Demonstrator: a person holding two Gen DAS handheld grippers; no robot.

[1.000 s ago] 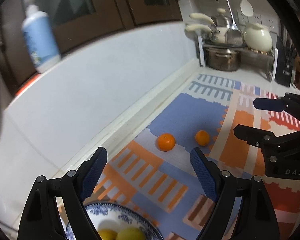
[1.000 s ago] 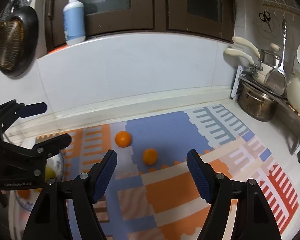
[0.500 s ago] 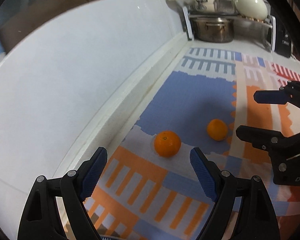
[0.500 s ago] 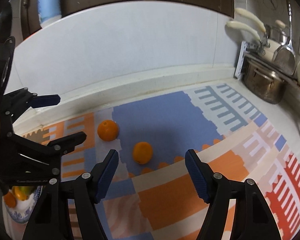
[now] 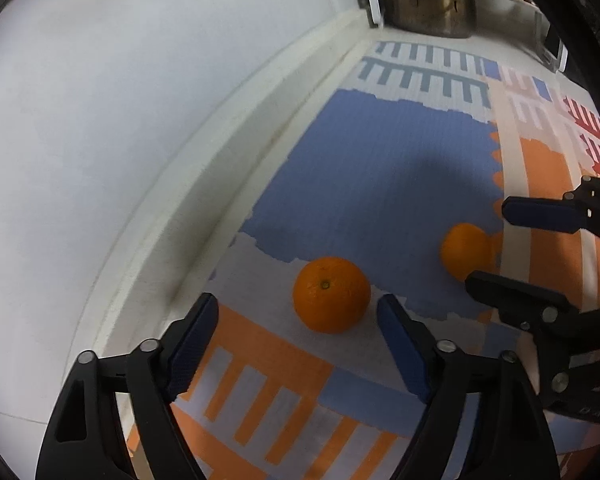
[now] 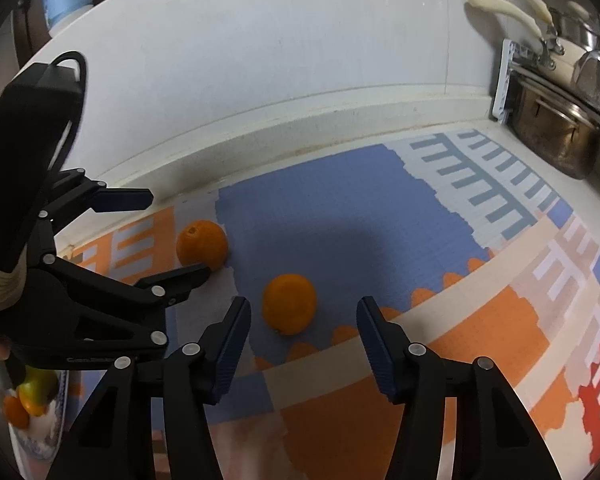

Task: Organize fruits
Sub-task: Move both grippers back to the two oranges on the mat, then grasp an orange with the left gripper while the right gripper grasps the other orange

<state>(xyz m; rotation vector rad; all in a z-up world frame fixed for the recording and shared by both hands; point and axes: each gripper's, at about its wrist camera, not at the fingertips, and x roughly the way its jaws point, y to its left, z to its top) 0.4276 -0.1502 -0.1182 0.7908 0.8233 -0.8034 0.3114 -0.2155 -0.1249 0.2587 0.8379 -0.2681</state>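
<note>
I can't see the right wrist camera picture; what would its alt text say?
An open right gripper frames an orange on a patterned mat. To its left, the open left gripper brackets a second orange.

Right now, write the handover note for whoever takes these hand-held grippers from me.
Left hand-held gripper: open, empty, low over the mat, lined up on the orange nearer the wall, which lies just ahead of its fingertips.
Right hand-held gripper: open, empty, lined up on the second orange, likewise just ahead of its fingertips.
Both oranges lie loose on the patterned mat, apart from each other.
The blue-and-white plate at the left edge of the right wrist view already holds some fruit.
Done: some fruit is plated. Left: grip each orange, probably carry both to the plate.
</note>
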